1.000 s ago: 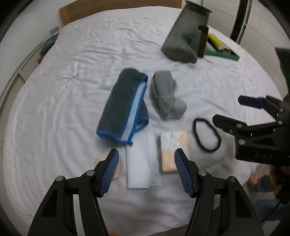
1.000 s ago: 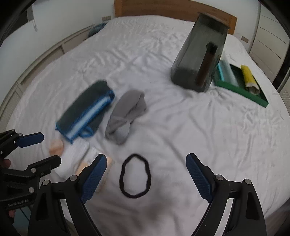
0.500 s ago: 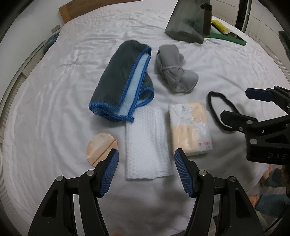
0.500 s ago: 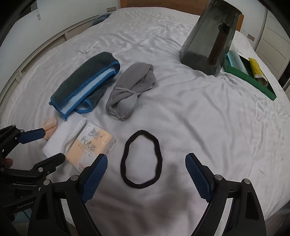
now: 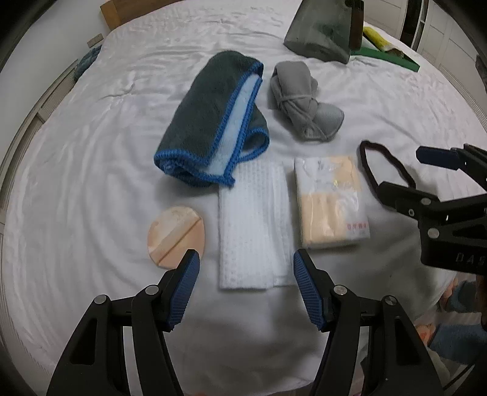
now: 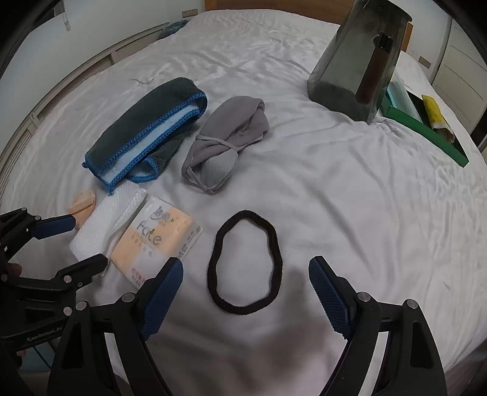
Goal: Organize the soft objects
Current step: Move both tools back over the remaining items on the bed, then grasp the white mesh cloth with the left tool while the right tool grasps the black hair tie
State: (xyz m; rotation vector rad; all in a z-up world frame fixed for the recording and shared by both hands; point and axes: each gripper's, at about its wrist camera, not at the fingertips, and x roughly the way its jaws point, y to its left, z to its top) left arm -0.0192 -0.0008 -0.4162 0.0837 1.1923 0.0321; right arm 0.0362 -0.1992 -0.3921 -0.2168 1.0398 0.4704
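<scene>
Soft items lie on a white bed [image 5: 91, 152]: a dark grey towel with blue edging [image 5: 210, 121], a bundled grey eye mask [image 5: 304, 100], a folded white cloth [image 5: 252, 225], a peach tissue pack [image 5: 331, 201], a round peach puff [image 5: 175, 233] and a black hair band [image 6: 245, 263]. My left gripper [image 5: 246, 274] is open and empty, just short of the white cloth. My right gripper [image 6: 246, 280] is open and empty, with the hair band lying between its fingers.
A dark grey translucent container [image 6: 362, 54] stands at the far right of the bed, with a green tray [image 6: 426, 128] of items beside it. A wooden headboard [image 5: 137, 9] and the bed's side rail [image 6: 61, 91] border the mattress.
Both grippers have moved forward and lower toward the items, which now look larger and closer. The jaws stay open. No item has moved.
</scene>
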